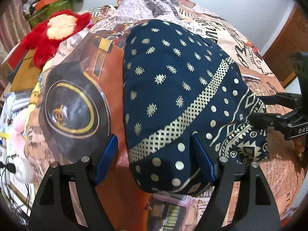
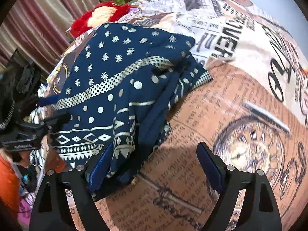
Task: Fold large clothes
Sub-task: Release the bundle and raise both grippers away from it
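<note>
A navy garment with gold dots and borders (image 1: 173, 88) lies folded into a long bundle on the printed bedspread (image 1: 77, 80). My left gripper (image 1: 154, 154) is open above its near end, blue pads on either side of the near-left corner. My right gripper (image 2: 154, 161) is open at the garment's (image 2: 119, 88) layered right edge; its left pad (image 2: 100, 169) rests against the cloth, its right pad is over the bare bedspread (image 2: 221, 115). The right gripper also shows in the left wrist view (image 1: 269, 113), at the garment's right end. The left gripper shows in the right wrist view (image 2: 44, 115).
A red plush toy (image 1: 52, 34) lies at the bed's far left, with a green box (image 1: 50, 7) and clutter behind it. Cables and a pink toy (image 1: 17, 140) sit at the left edge. A curtain (image 2: 38, 25) hangs on the left. A wooden frame (image 1: 288, 44) stands on the right.
</note>
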Available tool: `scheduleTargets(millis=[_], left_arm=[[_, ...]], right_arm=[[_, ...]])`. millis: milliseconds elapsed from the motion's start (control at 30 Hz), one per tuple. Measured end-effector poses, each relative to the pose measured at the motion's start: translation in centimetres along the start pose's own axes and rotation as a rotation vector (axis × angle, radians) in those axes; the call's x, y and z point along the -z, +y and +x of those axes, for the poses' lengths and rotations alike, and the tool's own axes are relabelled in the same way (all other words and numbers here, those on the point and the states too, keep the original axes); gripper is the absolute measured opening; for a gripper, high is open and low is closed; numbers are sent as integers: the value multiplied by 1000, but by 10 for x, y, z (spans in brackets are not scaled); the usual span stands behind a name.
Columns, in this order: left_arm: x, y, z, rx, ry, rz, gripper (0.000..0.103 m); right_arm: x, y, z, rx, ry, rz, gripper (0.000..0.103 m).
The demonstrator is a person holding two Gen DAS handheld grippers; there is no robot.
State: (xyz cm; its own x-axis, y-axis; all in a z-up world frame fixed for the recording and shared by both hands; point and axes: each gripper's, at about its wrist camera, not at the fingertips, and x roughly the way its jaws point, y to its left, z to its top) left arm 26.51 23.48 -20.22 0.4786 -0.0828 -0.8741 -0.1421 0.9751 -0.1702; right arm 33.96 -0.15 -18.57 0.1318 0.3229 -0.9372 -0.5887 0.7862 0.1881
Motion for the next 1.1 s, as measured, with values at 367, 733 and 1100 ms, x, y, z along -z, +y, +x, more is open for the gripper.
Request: scheduleTargets(millis=[367, 733, 1100], left_arm=[[-3, -35, -89, -119, -180, 79, 77], [7, -94, -246, -92, -620, 81, 77], [67, -134, -328, -141, -897, 70, 77]], right_arm=[[16, 30, -77, 36, -175, -49, 86], [41, 89, -216, 2, -611, -106, 86], [123, 131, -317, 21, -1014, -74, 86]])
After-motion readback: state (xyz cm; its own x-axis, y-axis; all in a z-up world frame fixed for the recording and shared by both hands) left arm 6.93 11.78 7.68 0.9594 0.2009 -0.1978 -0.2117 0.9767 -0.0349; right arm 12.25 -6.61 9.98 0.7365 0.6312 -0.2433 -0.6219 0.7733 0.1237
